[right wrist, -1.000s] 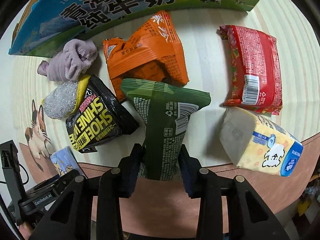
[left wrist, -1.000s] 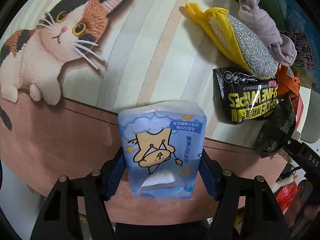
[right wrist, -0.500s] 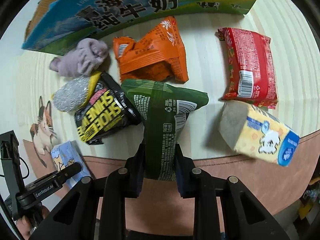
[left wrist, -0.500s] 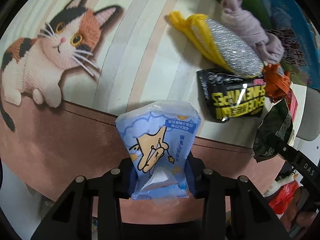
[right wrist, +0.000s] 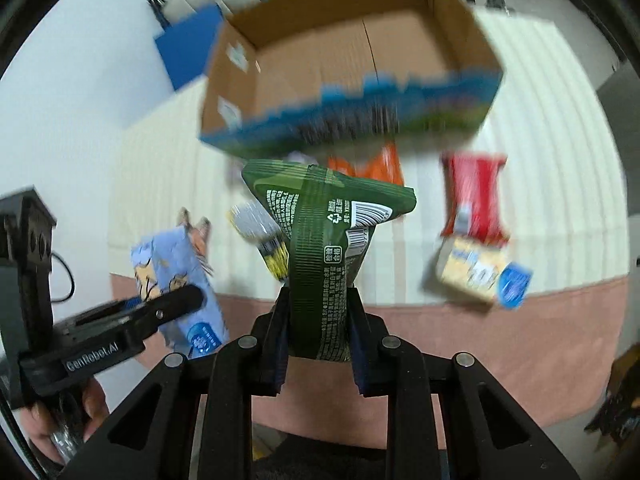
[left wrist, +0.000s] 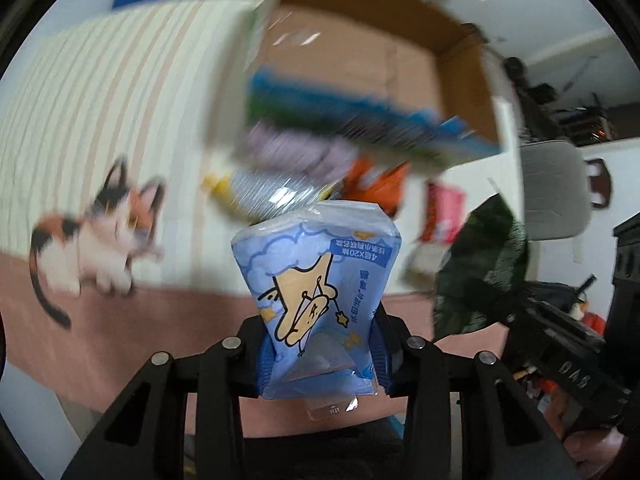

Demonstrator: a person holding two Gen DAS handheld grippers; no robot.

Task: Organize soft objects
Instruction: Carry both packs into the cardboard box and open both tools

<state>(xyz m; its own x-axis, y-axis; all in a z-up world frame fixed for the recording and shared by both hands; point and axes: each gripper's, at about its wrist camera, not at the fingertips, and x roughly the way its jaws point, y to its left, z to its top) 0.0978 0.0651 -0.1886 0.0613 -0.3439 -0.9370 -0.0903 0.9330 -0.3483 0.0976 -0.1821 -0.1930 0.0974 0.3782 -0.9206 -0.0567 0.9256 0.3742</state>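
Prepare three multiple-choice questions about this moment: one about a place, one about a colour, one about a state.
1. Where is the open cardboard box?
A. beyond the packets on the striped cloth
B. under the table
C. in the left gripper

2. What colour is the crinkly plastic snack packet between the right gripper's fingers?
A. red
B. dark green
C. white

3. What is the state of the left gripper?
A. open and empty
B. shut on nothing
C. shut on the pale blue cartoon-printed tissue pack

Answers: 1 A, the box stands behind the orange and red packets; 2 B, the green packet rises from the right jaws; 3 C, both pads press the tissue pack's sides.
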